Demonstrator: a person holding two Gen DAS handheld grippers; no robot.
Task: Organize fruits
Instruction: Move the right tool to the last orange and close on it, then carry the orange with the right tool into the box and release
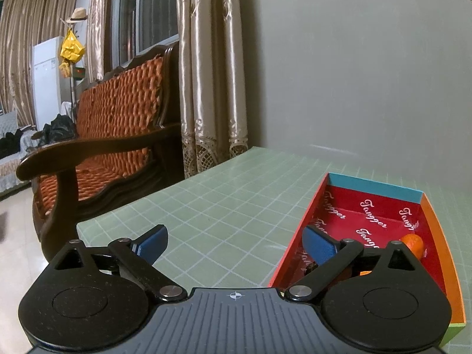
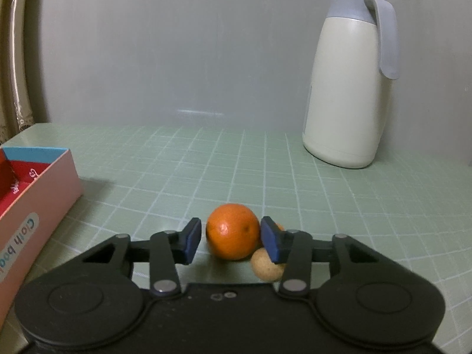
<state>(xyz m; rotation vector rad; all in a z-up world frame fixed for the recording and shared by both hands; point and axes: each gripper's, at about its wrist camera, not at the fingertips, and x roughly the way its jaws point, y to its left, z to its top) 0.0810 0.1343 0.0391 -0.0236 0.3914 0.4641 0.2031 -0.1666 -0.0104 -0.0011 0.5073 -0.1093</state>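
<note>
- Right tool (image 2: 231,242) sat low over the green gridded worktop (image 2: 206,159), jaws narrowed around an orange (image 2: 232,230).
- Right blue pad looked pressed against the orange's right side; left pad stood just beside its left side with a thin gap, so contact there was hard to call. Treated as not yet a firm grip.
- Orange rested on the worktop, near the tool, roughly centre of the right wrist view.
- Small tan round fruit (image 2: 265,267) lay just right of and nearer than the orange, touching or almost touching it, partly behind the right finger.
- A sliver of another orange-coloured thing showed behind the right pad; too hidden to identify.
- Open box (image 2: 44,177) with red lining sat at the left of the worktop, pink outer wall facing the right tool, well apart from the orange.
- White jug (image 2: 348,88) with grey lid and handle stood upright at the far right, near the wall.
- Left tool (image 1: 236,243) hovered at the box's near-left corner, jaws wide, nothing between them.
- In the left wrist view the box (image 1: 374,187) held a small orange fruit (image 1: 413,243) near its right wall; more contents were hidden behind the right finger.
- Wooden armchair (image 1: 118,124) with orange cushion stood left of the worktop, by the curtains (image 1: 212,73).
</note>
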